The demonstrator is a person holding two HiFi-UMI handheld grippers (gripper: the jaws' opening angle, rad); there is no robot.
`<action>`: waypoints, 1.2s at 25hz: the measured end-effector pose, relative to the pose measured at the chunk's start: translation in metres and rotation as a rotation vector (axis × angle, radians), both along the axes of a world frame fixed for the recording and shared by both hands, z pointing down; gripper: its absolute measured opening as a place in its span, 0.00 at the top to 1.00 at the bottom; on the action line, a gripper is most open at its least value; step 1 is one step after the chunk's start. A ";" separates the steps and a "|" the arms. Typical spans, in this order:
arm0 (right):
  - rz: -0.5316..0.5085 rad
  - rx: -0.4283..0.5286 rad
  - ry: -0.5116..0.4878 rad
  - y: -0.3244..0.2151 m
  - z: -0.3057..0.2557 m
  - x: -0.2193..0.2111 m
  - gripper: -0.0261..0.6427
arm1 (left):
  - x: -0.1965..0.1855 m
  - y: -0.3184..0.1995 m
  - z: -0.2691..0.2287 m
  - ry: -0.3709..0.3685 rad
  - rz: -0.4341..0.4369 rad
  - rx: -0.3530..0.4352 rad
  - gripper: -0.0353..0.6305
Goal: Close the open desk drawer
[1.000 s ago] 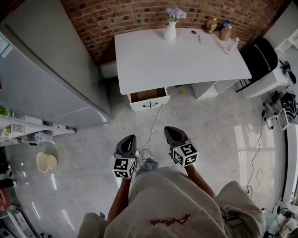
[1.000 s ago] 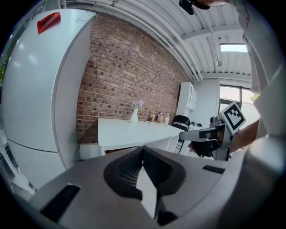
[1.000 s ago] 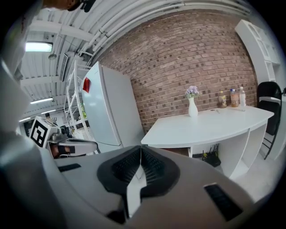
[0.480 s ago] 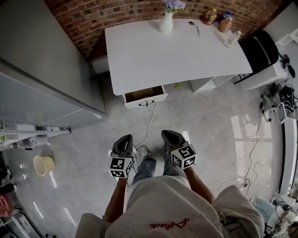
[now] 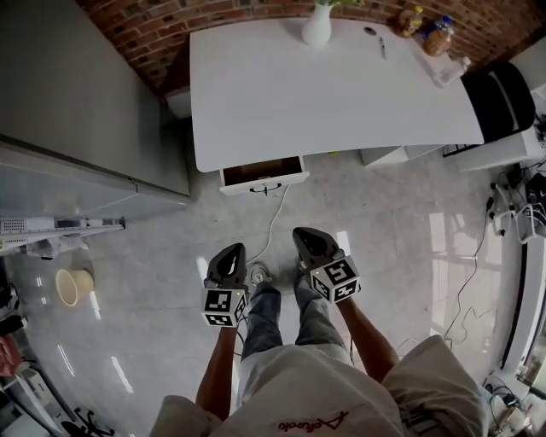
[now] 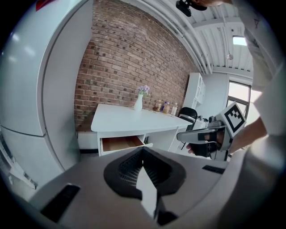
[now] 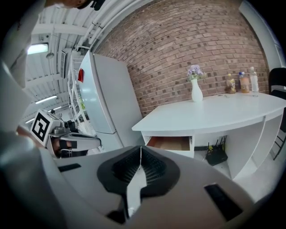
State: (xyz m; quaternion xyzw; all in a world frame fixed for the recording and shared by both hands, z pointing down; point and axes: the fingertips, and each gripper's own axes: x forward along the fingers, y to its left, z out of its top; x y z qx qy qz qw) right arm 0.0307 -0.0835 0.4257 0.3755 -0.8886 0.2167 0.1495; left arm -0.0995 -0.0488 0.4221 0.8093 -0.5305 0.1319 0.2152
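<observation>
A white desk (image 5: 324,94) stands against the brick wall. Its drawer (image 5: 262,175) under the left end is pulled out, showing a bare wooden inside (image 6: 119,143) (image 7: 170,143) and a dark handle on its white front. My left gripper (image 5: 230,256) and right gripper (image 5: 304,239) hang side by side over the floor, well short of the drawer, both pointing toward the desk. Both are shut with nothing between the jaws. In the left gripper view the right gripper (image 6: 187,135) shows at the right; in the right gripper view the left gripper (image 7: 91,141) shows at the left.
A tall grey fridge (image 5: 77,111) stands left of the desk. A white vase (image 5: 316,26) with flowers, bottles (image 5: 439,38) and a black chair (image 5: 503,94) are at the desk's far side. A white cable (image 5: 271,226) runs across the floor. A pale bucket (image 5: 72,286) sits at left.
The person has walked toward the desk, so the desk and drawer sit nearer. Both grippers have come forward and lower together, staying shut.
</observation>
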 end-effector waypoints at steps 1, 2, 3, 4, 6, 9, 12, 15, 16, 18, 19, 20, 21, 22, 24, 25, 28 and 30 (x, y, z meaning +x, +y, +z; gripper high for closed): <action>-0.006 -0.002 0.006 -0.003 0.004 0.002 0.93 | 0.004 0.000 0.003 0.001 0.001 -0.003 0.93; -0.008 -0.003 0.012 -0.006 0.007 0.004 0.93 | 0.006 -0.001 0.005 0.001 0.002 -0.006 0.93; -0.008 -0.006 0.017 -0.009 0.010 0.004 0.93 | 0.006 -0.001 0.009 0.001 0.002 -0.009 0.93; -0.006 -0.010 0.021 -0.010 0.013 0.005 0.93 | 0.005 -0.001 0.012 0.000 0.002 -0.014 0.93; -0.001 -0.021 0.029 -0.010 0.020 0.005 0.93 | 0.003 0.000 0.021 0.002 0.000 -0.025 0.93; -0.008 -0.044 0.045 -0.002 0.034 0.007 0.93 | 0.003 0.003 0.034 0.006 -0.003 -0.039 0.93; -0.010 -0.064 0.051 0.007 0.050 0.008 0.93 | 0.005 0.003 0.050 0.003 0.004 -0.049 0.93; -0.006 -0.091 0.059 0.015 0.074 0.006 0.93 | 0.003 0.003 0.072 0.014 0.004 -0.063 0.93; -0.006 -0.100 0.063 0.017 0.084 0.004 0.93 | 0.002 0.003 0.080 0.020 0.006 -0.069 0.93; -0.010 -0.114 0.071 0.021 0.102 -0.001 0.93 | 0.000 0.003 0.099 0.025 0.014 -0.080 0.93; -0.016 -0.119 0.076 0.022 0.112 -0.003 0.93 | 0.000 0.004 0.108 0.027 0.019 -0.085 0.93; -0.025 -0.124 0.083 0.024 0.121 -0.004 0.93 | 0.000 0.004 0.116 0.029 0.024 -0.090 0.93; -0.035 -0.128 0.092 0.025 0.131 -0.004 0.93 | 0.001 0.004 0.125 0.030 0.029 -0.095 0.93; -0.044 -0.130 0.101 0.025 0.140 -0.004 0.93 | 0.001 0.005 0.134 0.030 0.034 -0.099 0.93; -0.060 -0.132 0.113 0.024 0.160 -0.006 0.93 | 0.000 0.006 0.153 0.022 0.044 -0.110 0.93; -0.066 -0.136 0.118 0.023 0.170 -0.007 0.93 | -0.002 0.007 0.162 0.015 0.045 -0.118 0.93; -0.069 -0.147 0.132 0.021 0.190 -0.002 0.93 | 0.001 0.009 0.186 0.016 0.043 -0.133 0.93; -0.064 -0.154 0.139 0.022 0.200 0.001 0.93 | 0.002 0.010 0.198 0.028 0.043 -0.139 0.93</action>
